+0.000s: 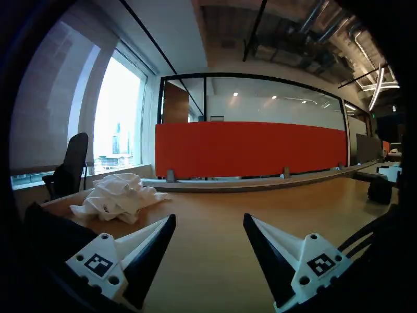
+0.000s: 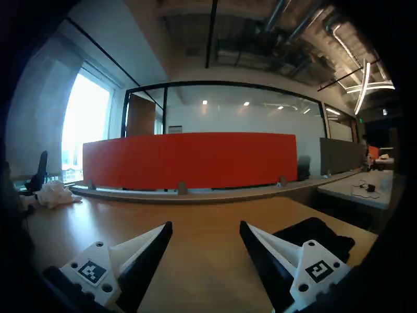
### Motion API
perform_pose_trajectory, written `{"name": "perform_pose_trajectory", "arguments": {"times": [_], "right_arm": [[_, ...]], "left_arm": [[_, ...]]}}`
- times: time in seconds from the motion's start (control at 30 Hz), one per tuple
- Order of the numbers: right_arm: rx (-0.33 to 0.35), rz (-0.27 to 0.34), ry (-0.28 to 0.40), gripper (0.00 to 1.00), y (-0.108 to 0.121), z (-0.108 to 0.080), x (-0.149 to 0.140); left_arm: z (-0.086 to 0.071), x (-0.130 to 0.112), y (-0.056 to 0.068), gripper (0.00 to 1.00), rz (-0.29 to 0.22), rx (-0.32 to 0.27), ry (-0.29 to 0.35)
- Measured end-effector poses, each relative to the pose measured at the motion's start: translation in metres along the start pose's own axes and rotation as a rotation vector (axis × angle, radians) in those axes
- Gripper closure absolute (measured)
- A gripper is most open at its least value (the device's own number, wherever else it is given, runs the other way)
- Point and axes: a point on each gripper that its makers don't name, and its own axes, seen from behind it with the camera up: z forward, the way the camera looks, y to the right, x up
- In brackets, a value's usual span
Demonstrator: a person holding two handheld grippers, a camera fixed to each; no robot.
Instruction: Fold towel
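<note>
**Position.** The towel (image 1: 120, 201) is a crumpled white heap on the wooden surface (image 1: 224, 208), at 10 o'clock from the left gripper (image 1: 208, 250) and apart from it. In the right gripper view it lies far off at 9 o'clock.

**Fingers.** Left gripper: apart, holding nothing. Right gripper (image 2: 206, 255): apart, holding nothing.

**Hazards.**
- No corner or hem can be made out in the heap. A pinch into the bundle would likely catch several layers and lift a lump instead of opening it.
- The towel appears to lie toward the window-side edge, so a sideways drag could pull it off.
- The right gripper is well apart from the towel. Reaching across may crowd the left gripper.

**Surroundings.** An office chair (image 1: 68, 172) stands beyond the towel at 9 o'clock. An orange partition (image 1: 250, 148) closes the far side at 12 o'clock. A black object (image 2: 313, 235) lies at 2 o'clock, near the right gripper, and takes up room that spreading the towel may need.
</note>
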Motion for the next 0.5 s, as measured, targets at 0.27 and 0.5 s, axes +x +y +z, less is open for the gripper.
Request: {"name": "perform_pose_trajectory", "arguments": {"times": [0.27,0.5], "right_arm": [[0.006,0.004,-0.012,0.0,-0.003,0.004,-0.012],[0.016,-0.009,-0.01,0.0,-0.007,0.004,-0.015]], "left_arm": [[0.0,0.0,0.0,0.04,0.0,0.0,0.0],[0.0,0.0,0.001,0.04,0.0,0.0,0.0]]}}
